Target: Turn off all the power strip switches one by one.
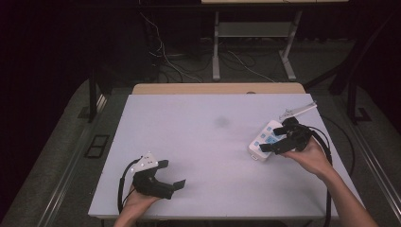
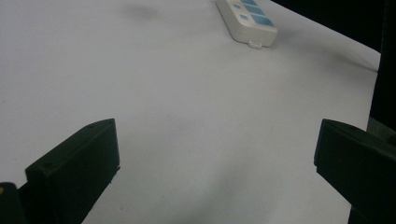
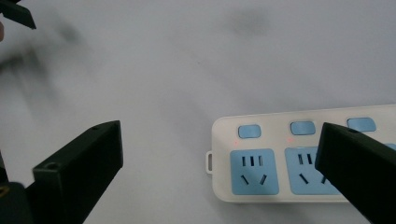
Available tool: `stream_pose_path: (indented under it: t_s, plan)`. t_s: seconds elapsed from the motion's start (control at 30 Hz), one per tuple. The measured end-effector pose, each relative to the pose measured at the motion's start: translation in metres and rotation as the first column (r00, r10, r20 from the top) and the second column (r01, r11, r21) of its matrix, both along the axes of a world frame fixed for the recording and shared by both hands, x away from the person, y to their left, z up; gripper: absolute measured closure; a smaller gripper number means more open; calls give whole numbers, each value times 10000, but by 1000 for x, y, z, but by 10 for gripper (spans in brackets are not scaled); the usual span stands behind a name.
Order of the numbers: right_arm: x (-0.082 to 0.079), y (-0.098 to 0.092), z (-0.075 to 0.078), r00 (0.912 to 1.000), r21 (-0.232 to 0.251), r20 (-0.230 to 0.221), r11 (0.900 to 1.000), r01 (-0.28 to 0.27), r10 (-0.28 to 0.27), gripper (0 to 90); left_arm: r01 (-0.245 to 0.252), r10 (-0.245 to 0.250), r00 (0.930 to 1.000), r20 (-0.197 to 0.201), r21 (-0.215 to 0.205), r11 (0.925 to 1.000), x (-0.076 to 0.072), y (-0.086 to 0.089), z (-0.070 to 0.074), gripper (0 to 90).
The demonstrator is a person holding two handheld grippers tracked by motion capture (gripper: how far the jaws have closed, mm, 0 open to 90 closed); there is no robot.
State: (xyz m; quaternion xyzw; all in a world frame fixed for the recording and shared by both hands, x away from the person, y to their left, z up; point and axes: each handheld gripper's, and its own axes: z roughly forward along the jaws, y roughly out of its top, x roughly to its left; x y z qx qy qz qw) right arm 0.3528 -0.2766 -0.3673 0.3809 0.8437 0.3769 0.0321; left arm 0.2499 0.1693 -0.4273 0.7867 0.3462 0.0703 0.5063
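Power strip [image 1: 265, 140], white with blue sockets, is lying near the right edge of the white desk [image 1: 203, 142] as the right claw [image 1: 273, 140] is hovering over it, jaws spread wide and gripping nothing. The left claw [image 1: 171, 175], also released, is resting well apart near the front edge.

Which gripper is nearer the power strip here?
Right. The right gripper hovers open right over the power strip at the table's right side; the left gripper, also open, sits far off near the front left edge.
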Motion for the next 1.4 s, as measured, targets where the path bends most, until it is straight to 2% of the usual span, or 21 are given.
stream_pose_path:
  t_s: [0.43, 0.87, 0.9, 0.93, 0.97, 1.03, 1.13, 1.2, 1.3, 1.33, 1.4]
  plan:
    - [14, -2, -6, 9985, 318, -48, 9980, 551, -550, 8, -5, 5, 10000, 32, 5, 10000, 0, 0, 0, 0]
    - [26, 5, -18, 9972, 1, -281, 9976, 687, -687, 8, -7, 7, 10000, 36, 15, 10000, 1, 1, 0, 0]
    - [27, 6, -20, 9969, -77, -354, 9975, 696, -699, 102, -15, 15, 10000, 35, -3, 10000, 1, 1, 0, 0]
    - [27, 6, -20, 9969, -77, -354, 9975, 696, -699, 102, -20, 20, 10000, 40, -24, 10000, 1, 1, 0, 0]
    - [27, 5, -20, 9975, 27, -362, 9982, 603, -601, 189, -25, 25, 10000, 35, -27, 10000, 1, 2, 0, 0]
    - [28, 6, -21, 9970, 114, -411, 9977, 664, -659, 247, -38, 38, 10000, 30, -23, 10000, 1, 2, 0, 0]
    - [30, 7, -23, 9952, 29, -552, 9967, 809, -807, 383, -28, 28, 10000, 34, 6, 10000, 1, 2, -1, 0]
    - [30, 8, -24, 9948, -8, -601, 9966, 819, -818, 402, -21, 21, 10000, 33, 23, 10000, 1, 2, -1, 0]
    - [31, 8, -26, 9942, -23, -683, 9965, 830, -829, 486, -12, 12, 10000, 27, 32, 10000, 2, 2, -1, 0]
    - [31, 8, -26, 9940, 160, -751, 9966, 808, -794, 541, -11, 11, 10000, 26, 34, 10000, 2, 2, -1, 0]
    - [32, 7, -26, 9934, 249, -806, 9961, 843, -821, 567, -4, 4, 10000, 33, 50, 10000, 2, 2, -1, 0]
